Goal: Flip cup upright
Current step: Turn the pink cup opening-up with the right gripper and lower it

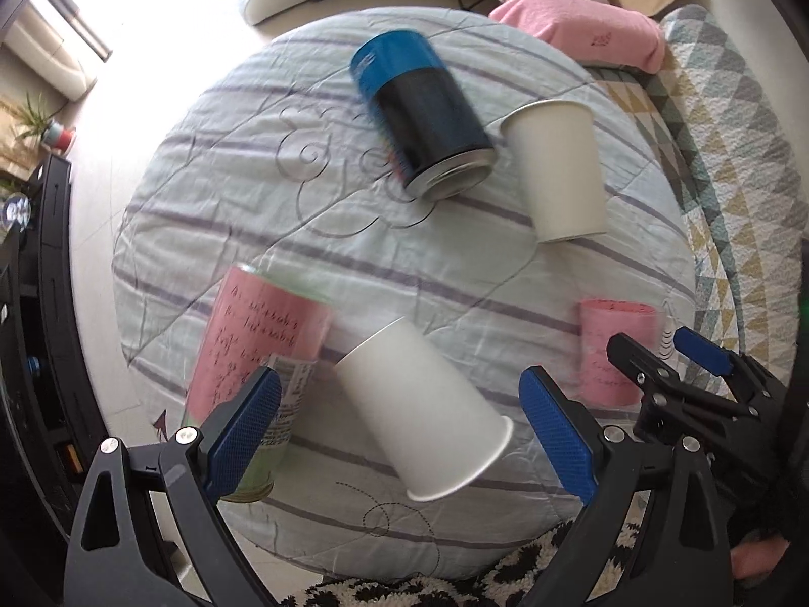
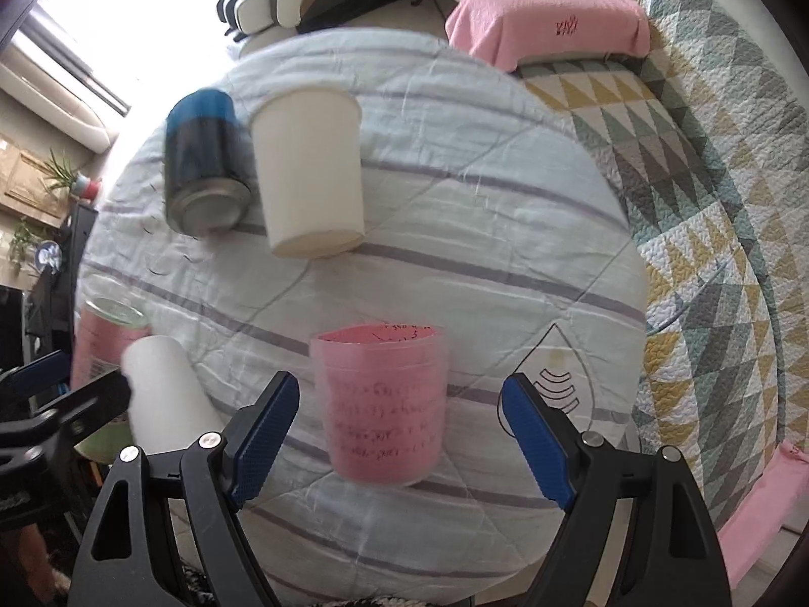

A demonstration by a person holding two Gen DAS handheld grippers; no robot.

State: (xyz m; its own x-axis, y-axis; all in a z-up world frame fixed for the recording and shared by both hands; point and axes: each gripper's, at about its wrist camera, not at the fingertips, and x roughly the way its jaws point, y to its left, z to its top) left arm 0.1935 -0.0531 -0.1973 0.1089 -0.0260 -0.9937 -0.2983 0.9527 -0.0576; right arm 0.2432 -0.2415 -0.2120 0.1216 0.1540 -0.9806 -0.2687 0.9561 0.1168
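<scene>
A white paper cup (image 1: 422,412) stands upside down on the round cloth-covered table (image 1: 354,263), between the open blue fingers of my left gripper (image 1: 404,427); it also shows at the left of the right wrist view (image 2: 162,394). A pink plastic cup (image 2: 381,407) stands mouth up between the open fingers of my right gripper (image 2: 402,435); it appears at the right of the left wrist view (image 1: 612,351). A second white paper cup (image 1: 558,172) (image 2: 311,174) stands mouth up at the far side.
A blue and black can (image 1: 424,114) (image 2: 205,157) stands next to the far white cup. A can with a pink label (image 1: 253,354) (image 2: 103,339) stands at the near left. A triangle-patterned quilt (image 2: 708,202) and a pink cushion (image 2: 546,25) lie to the right.
</scene>
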